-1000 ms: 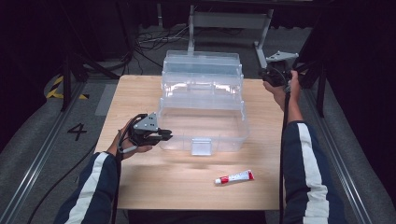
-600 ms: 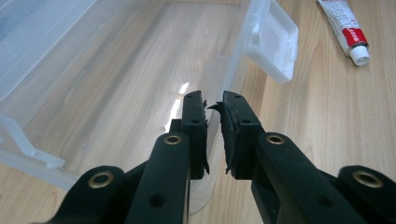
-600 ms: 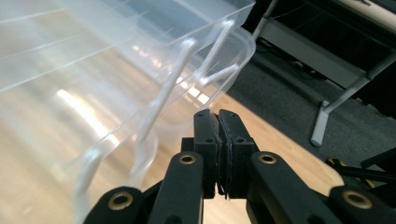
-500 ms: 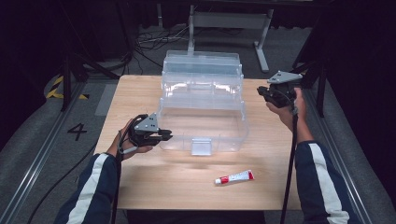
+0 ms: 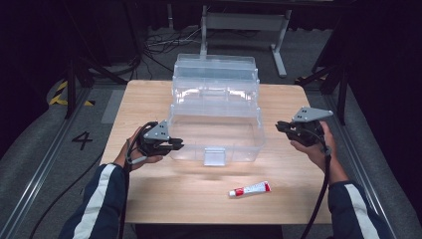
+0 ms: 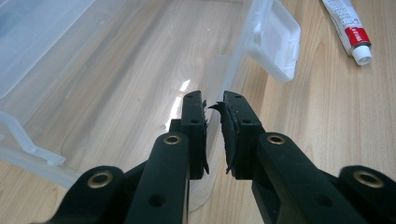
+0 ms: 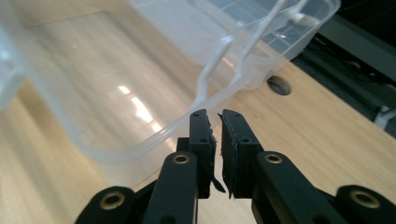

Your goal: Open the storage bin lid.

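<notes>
A clear plastic box (image 5: 234, 147) stands open in the middle of the wooden table (image 5: 149, 99), its tiered trays (image 5: 215, 79) folded back behind it. My left gripper (image 5: 178, 145) is at the box's front left corner. In the left gripper view its jaws (image 6: 214, 105) are shut on the box's thin wall (image 6: 233, 70). My right gripper (image 5: 279, 127) hovers just right of the box, shut with nothing in it. In the right gripper view the box's rim (image 7: 154, 137) runs just ahead of the right gripper (image 7: 215, 116), apart from it.
A small white and red tube (image 5: 249, 189) lies on the table in front of the box, also seen as the tube (image 6: 350, 28) past the box's front latch (image 6: 275, 42). Bare wood lies to the left and right of the box. Metal stands and cables are behind the table.
My right gripper has come from the table's far right corner towards me and now sits beside the box's right wall. The left gripper has stayed on the box's corner.
</notes>
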Available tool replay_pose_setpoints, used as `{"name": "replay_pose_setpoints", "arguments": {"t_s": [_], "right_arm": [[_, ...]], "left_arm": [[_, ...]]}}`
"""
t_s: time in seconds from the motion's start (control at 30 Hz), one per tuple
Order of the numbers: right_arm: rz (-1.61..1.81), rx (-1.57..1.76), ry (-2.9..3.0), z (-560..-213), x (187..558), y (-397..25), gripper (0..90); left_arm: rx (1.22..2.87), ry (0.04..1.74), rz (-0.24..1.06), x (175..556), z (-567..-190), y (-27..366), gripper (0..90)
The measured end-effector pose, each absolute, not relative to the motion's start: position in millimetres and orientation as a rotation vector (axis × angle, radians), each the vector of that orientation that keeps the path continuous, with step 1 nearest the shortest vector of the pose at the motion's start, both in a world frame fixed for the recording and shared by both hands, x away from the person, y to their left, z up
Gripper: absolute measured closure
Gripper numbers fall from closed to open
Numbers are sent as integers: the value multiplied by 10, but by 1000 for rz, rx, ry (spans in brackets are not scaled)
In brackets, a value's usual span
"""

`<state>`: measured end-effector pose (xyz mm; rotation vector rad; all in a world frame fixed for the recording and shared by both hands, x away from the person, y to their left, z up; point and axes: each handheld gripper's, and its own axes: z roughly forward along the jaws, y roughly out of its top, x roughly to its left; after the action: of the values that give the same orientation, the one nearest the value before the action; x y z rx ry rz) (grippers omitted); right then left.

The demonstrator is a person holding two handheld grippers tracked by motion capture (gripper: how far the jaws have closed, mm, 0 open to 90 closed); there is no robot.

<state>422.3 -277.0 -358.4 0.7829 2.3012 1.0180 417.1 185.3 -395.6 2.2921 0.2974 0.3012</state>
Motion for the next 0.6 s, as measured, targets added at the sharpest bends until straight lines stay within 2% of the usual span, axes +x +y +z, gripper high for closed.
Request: {"name": "replay_pose_setpoints", "arguments": {"t_s": [0.27, 0.6], "right_arm": [[1022, 736, 2407, -3850, 3918, -2744, 815], [1000, 667, 2524, -4050, 3729, -2618, 799]], "left_arm": [[2291, 300, 298, 4176, -3957, 1858, 799], [2288, 297, 301, 4175, -3960, 1859, 798]]}}
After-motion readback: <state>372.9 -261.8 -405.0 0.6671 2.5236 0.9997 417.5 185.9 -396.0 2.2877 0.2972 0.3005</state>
